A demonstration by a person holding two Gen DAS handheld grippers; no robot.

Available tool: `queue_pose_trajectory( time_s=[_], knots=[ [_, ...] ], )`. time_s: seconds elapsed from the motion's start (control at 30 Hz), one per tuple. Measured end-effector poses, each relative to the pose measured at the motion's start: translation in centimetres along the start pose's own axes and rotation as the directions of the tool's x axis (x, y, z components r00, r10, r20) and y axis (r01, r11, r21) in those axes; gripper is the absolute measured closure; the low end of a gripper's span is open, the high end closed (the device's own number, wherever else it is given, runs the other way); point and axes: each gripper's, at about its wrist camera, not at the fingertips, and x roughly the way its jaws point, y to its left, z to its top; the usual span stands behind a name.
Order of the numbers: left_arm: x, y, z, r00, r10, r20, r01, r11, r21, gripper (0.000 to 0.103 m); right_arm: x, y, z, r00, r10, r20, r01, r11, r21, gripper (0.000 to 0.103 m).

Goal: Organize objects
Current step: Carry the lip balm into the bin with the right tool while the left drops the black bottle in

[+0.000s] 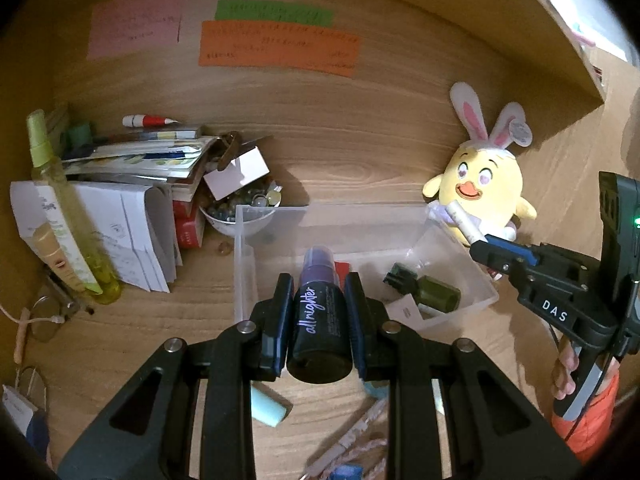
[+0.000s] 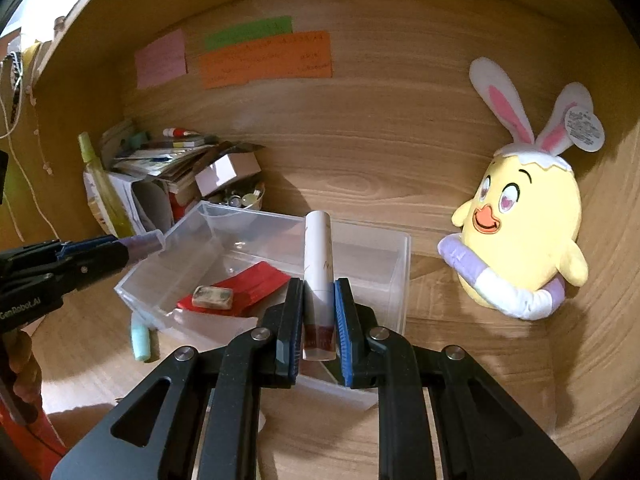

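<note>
Both claws loaded, mid-task. Left gripper (image 1: 319,304) is clamped on the black "all nighter" spray bottle (image 1: 320,320), cap pointing forward over the near wall of the clear plastic bin (image 1: 244,264), which sits directly ahead of the fingers. Right gripper (image 2: 317,316) is clamped on the white lip-tint tube (image 2: 318,256), upright between the pads, with the bin just ahead and below it. Already in the bin: green bottle (image 1: 438,292), red packet (image 2: 248,284), a small grey block (image 2: 212,296) lying on the packet, plus a white card that is hard to read, possibly a label. So several items are sorted, two are in hand awaiting drop, and more is loose: mint tube (image 2: 141,338) just outside the bin on the left gripper's side, and some beaded thing under the left claw, blurred. The paper pile (image 1: 132,184) and bowl of beads (image 1: 240,208) ahead-left of the left claw look untouched. Room: the bin's open middle is free for both drops; its walls are tall and thin, so clear the rim first. The claws flank the bin, well apart. The plush chick (image 2: 520,232) stands right of the right claw with a clear gap, and the back wall is behind the bin.
</note>
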Motion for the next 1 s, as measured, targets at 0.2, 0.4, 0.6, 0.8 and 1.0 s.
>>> queue_pose_trajectory(
  time_s=[0.2, 0.4, 0.6, 0.8, 1.0],
  knots=[
    [2.8, 0.5, 0.2, 0.999, 0.026, -0.043, -0.026, 1.000, -0.007, 0.078, 2.8, -0.4, -0.1, 0.998, 0.006, -0.057, -0.005, 1.000, 0.015, 0.089],
    [5.5, 1.0, 0.0, 0.994, 0.001, -0.106, -0.003, 1.000, -0.021, 0.078, 4.6, -0.4, -0.4, 0.996, -0.001, -0.094, 0.002, 1.000, 0.004, 0.089],
    [7.0, 1.1, 0.1, 0.991, 0.003, -0.134, -0.006, 1.000, -0.022, 0.078, 6.0, -0.5, -0.4, 0.993, 0.006, -0.116, -0.006, 1.000, 0.006, 0.089],
    [7.8, 0.8, 0.3, 0.990, 0.013, -0.144, -0.014, 1.000, -0.006, 0.078, 6.9, -0.9, -0.7, 0.990, 0.005, -0.140, -0.003, 1.000, 0.019, 0.089],
    [7.1, 0.8, 0.3, 0.990, -0.001, -0.141, 0.000, 1.000, -0.005, 0.072, 7.6, -1.2, -0.9, 0.987, 0.005, -0.162, -0.001, 1.000, 0.026, 0.089]
  ],
)
